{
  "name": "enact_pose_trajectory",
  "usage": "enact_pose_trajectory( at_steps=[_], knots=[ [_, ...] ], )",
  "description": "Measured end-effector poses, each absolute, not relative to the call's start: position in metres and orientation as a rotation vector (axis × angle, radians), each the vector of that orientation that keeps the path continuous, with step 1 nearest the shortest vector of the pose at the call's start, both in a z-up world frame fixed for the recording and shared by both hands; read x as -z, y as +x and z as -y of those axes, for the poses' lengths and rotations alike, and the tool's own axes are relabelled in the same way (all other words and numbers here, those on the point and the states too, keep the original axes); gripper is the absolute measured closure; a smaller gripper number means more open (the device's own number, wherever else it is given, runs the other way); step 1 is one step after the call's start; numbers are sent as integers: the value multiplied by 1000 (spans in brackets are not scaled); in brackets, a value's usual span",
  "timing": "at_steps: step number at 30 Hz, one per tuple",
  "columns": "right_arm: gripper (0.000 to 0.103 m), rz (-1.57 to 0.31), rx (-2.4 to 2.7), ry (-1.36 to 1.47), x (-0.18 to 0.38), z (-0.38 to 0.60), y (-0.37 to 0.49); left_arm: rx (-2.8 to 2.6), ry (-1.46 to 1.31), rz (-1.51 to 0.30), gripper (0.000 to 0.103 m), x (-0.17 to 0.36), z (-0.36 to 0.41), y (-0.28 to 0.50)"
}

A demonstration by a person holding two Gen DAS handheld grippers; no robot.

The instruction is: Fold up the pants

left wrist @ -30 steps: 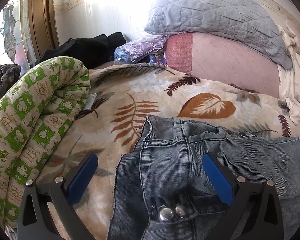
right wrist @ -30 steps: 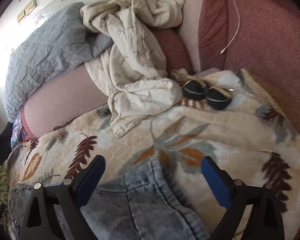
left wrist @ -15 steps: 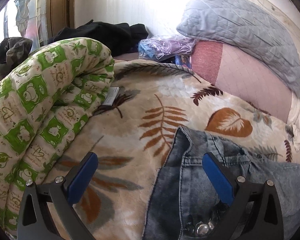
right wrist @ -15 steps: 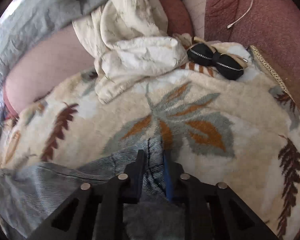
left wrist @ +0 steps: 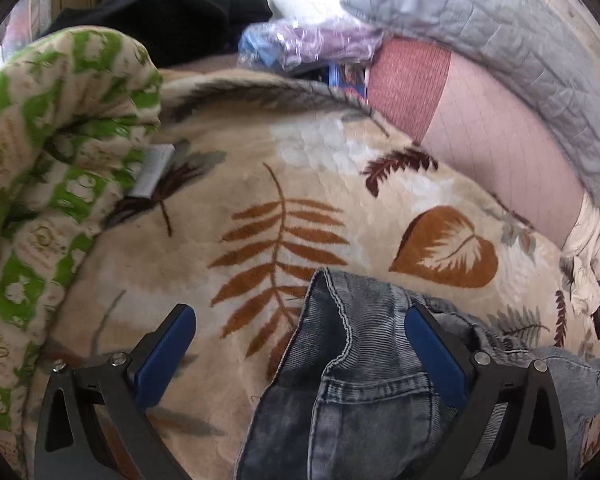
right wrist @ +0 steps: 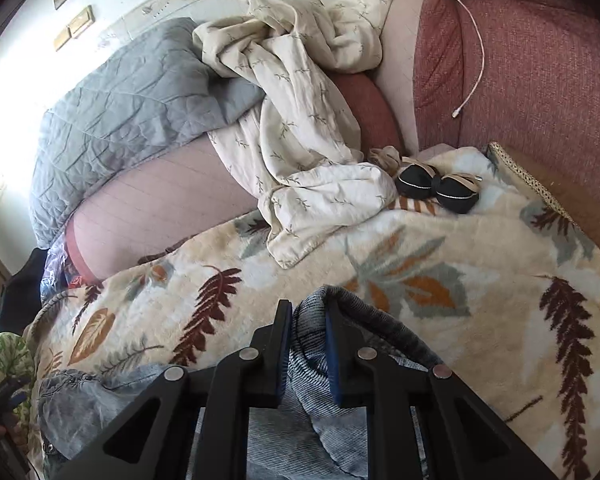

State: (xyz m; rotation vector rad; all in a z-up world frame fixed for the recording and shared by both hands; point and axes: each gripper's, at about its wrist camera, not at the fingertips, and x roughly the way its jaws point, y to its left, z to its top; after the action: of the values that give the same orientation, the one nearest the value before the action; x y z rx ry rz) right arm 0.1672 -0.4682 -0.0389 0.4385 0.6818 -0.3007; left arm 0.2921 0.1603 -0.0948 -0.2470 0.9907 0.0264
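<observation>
Right gripper (right wrist: 308, 344): jaws clamped on a denim fold | Left gripper (left wrist: 300, 356): jaws spread, empty | Pants (left wrist: 364, 396): on bed blanket (left wrist: 236, 280), waistband corner at left gripper's 1 o'clock, nearest it.

Pants (left wrist: 364, 392) cut off (bottom edge).

Ahead of your left jaws the leaf-print blanket (left wrist: 260, 200) lies bare; the rolled green quilt (left wrist: 40, 160) walls off their left side. Beyond your right jaws, a cream sheet (right wrist: 300, 140) and black pouches (right wrist: 436, 188) block the far edge.
</observation>
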Motion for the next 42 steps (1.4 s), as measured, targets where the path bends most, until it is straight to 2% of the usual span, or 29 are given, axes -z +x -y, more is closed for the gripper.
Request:
enact_pose_trajectory(
  at_steps=[6, 8, 9, 10, 12, 15, 28, 42],
  knots=[
    [87, -703, 301, 442, 52, 470, 173, 23, -294, -1041, 1, 114, -155, 309],
    [87, -710, 299, 452, 56, 471, 174, 41, -290, -1052, 9, 116, -152, 313],
    [87, -714, 301, 446, 57, 471, 174, 51, -289, -1067, 21, 119, -150, 316],
    [87, -714, 306, 441, 57, 471, 175, 53, -286, -1083, 39, 122, -150, 319],
    [87, -713, 306, 443, 58, 471, 175, 33, -260, -1083, 53, 126, -149, 322],
    [87, -712, 310, 434, 58, 469, 177, 81, -277, -1064, 83, 124, -147, 322],
    [87, -620, 305, 536, 42, 486, 163, 173, -347, -858, 87, 71, -148, 290],
    [87, -433, 303, 696, 4, 521, 116, 189, -412, -675, 88, 2, -156, 205]
  ],
)
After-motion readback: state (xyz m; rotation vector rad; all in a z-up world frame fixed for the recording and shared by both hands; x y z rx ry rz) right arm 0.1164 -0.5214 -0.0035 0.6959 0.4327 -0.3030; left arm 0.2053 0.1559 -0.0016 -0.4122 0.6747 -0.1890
